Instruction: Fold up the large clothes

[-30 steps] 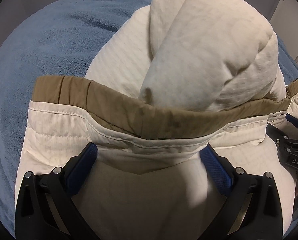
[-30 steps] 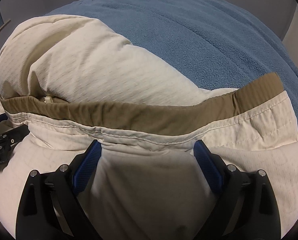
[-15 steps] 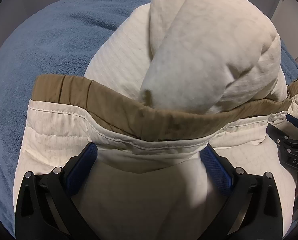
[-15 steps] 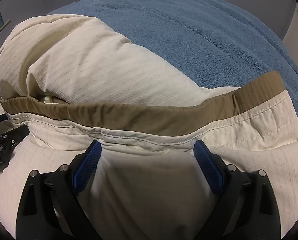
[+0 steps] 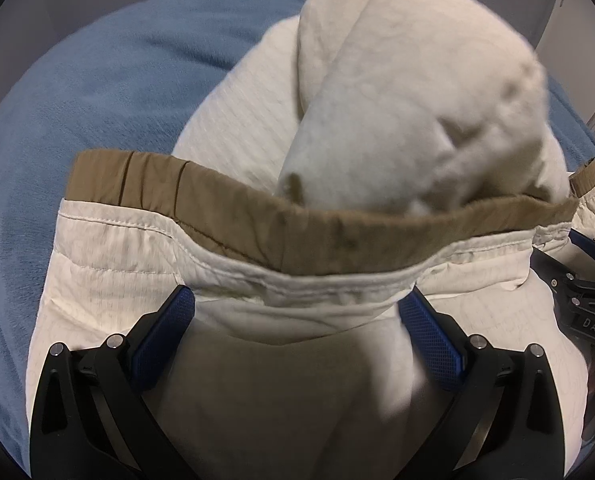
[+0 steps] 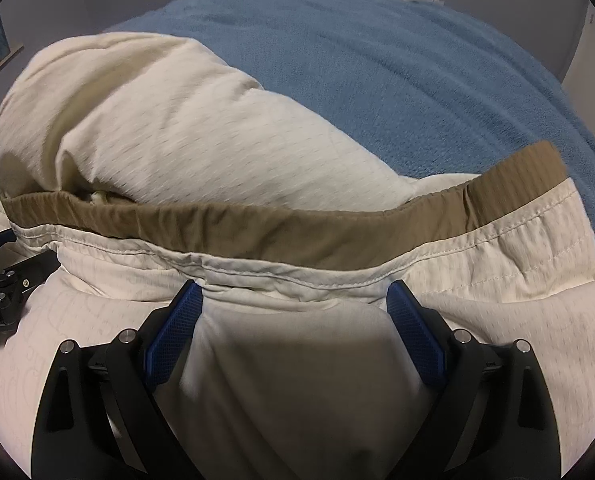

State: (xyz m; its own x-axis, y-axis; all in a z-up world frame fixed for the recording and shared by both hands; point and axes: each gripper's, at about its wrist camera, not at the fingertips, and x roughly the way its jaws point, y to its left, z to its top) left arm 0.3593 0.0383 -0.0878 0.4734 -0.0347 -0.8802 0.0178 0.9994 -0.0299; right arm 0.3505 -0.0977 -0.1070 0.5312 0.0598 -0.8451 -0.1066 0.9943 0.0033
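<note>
Here, a blue blanket [image 6: 397, 60] fills the upper frame; the cream jacket [image 6: 201, 128] lies bunched on it at centre, tan hem band [image 6: 257, 232] across the middle. Left gripper [image 5: 297, 308] and right gripper [image 6: 293, 296], at lower centre, each stand spread, jacket fabric bulging between the blue pads

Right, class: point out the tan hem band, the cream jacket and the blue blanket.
tan hem band [image 6: 257, 232]: right wrist view, middle of the strip.
cream jacket [image 5: 397, 100]: left wrist view, bunched upper bulk.
blue blanket [image 6: 417, 60]: right wrist view, bare stretch.
</note>
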